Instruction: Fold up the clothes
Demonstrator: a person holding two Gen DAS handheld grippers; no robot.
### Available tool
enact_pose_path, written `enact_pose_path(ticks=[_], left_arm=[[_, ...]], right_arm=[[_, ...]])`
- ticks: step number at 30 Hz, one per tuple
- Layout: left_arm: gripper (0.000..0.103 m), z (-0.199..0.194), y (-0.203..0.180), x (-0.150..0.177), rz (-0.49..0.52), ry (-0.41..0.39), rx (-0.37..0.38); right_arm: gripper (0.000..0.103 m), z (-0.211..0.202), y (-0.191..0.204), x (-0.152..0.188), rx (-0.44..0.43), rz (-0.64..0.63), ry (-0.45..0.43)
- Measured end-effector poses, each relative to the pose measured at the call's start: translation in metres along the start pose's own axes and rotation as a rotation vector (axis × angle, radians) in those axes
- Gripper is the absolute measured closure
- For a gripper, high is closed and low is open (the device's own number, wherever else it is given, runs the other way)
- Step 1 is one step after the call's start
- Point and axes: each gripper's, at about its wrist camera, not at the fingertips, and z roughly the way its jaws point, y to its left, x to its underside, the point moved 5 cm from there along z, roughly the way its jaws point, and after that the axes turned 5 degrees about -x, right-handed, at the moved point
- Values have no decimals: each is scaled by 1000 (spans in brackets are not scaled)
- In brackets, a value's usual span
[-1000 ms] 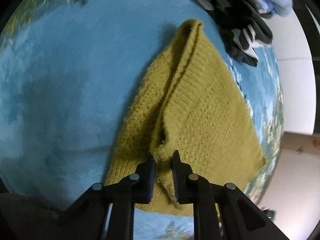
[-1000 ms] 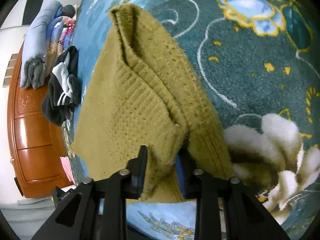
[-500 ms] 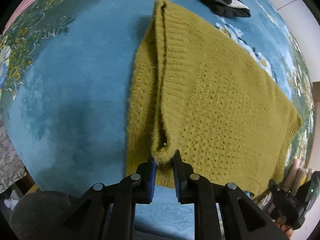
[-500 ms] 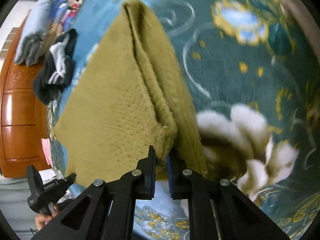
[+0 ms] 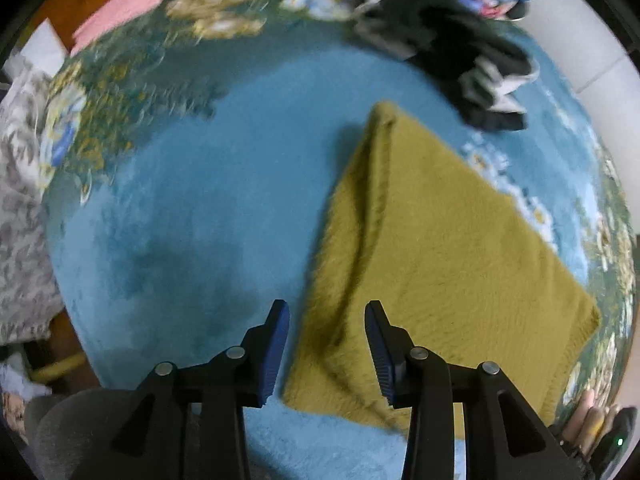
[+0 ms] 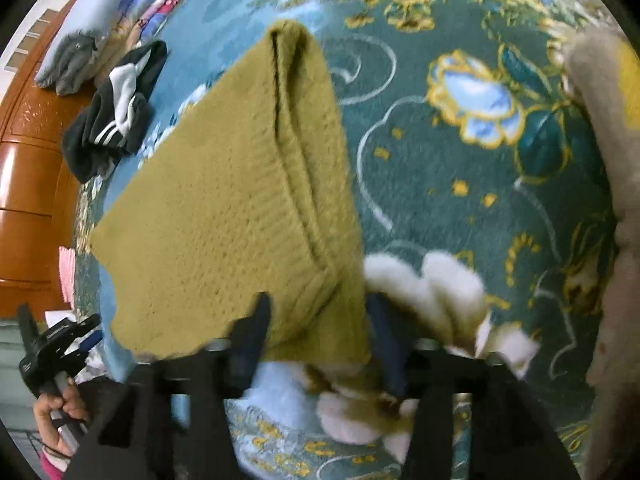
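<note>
Sweater [image 5: 432, 264] flat on rug [image 5: 224, 200] — dark garment [image 5: 464, 52] near, apparently apart.

The left tool [image 5: 326, 320] points steeply downward, its two black arms reaching in from the bottom of the left wrist view. Its jaws are opening — the blue-lined pads [image 5: 276, 344] stand clearly apart and press on nothing. The right tool [image 6: 316, 320] also tilts steeply down, its dark arms blurred at the bottom of the right wrist view. Its jaws are opening too, with a wide gap between the pads, neither pressing on anything. In the lower left corner of the right wrist view, the person's hand [image 6: 56, 420] grips the handle of the left tool, a pink sleeve cuff at the wrist.
</note>
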Motion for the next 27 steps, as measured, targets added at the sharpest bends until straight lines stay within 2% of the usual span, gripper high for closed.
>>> enact_pose_path(ticks=[3, 6, 10, 12, 14, 17, 21, 23, 24, 25, 27], left_arm=[[60, -2, -47, 16, 138, 34, 124], [60, 6, -104, 50, 321, 106, 205], [60, 23, -150, 105, 531, 167, 188], [60, 41, -161, 116, 579, 220, 159], [60, 51, -162, 124, 606, 256, 120], [60, 56, -165, 127, 634, 265, 87], [56, 59, -163, 125, 605, 284, 116], [55, 59, -160, 123, 582, 295, 142], [55, 59, -157, 122, 567, 302, 160], [54, 58, -153, 120, 549, 308, 181], [54, 57, -139, 110, 433, 342, 288]], right_arm=[[46, 8, -9, -5, -22, 44, -1], [46, 17, -18, -6, -32, 91, 3], [46, 19, -19, -7, -44, 90, -13], [46, 18, -20, -9, -49, 86, -20], [46, 18, -20, -9, -53, 90, -24], [46, 19, -20, -11, -50, 90, -32], [46, 19, -20, -14, -50, 127, -63], [56, 21, -16, -15, -54, 123, -64], [69, 23, -13, -14, -59, 117, -56], [73, 25, -9, -13, -62, 112, -47], [80, 23, -4, -14, -57, 107, -54]])
